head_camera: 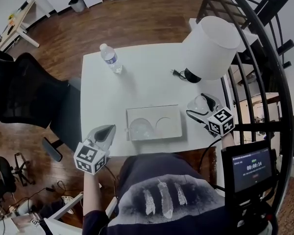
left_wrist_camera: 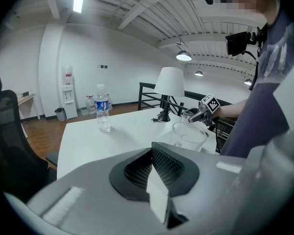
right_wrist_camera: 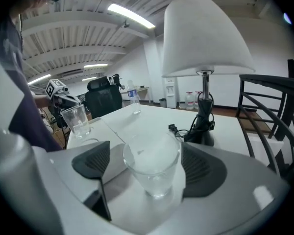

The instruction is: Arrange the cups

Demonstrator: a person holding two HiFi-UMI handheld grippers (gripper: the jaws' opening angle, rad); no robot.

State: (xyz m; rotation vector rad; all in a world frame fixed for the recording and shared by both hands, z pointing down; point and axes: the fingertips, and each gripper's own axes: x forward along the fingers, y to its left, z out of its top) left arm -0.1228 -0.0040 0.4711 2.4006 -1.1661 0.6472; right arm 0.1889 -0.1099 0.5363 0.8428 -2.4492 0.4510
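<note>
The cup (right_wrist_camera: 152,168) at the worktop's (head_camera: 103,92) right edge, flanked by the spread right tool (right_wrist_camera: 147,166), is judged light, slippery and fragile, best pinched mid-wall; the left tool (left_wrist_camera: 156,173) is pressed together.

right gripper (right_wrist_camera: 147,166) jaws: wide apart | between them: clear cup (right_wrist_camera: 152,173), upright | second cup (right_wrist_camera: 77,121): far left | lamp (right_wrist_camera: 206,38): behind

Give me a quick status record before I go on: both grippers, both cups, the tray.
left gripper: shut, nothing in it
right gripper: open, jaws either side of the right cup, not pressing it
right cup: upright on the table, right of the tray
left cup: upright in the tray's left recess
tray: right recess unfilled
also on table: water bottle, lamp
</note>
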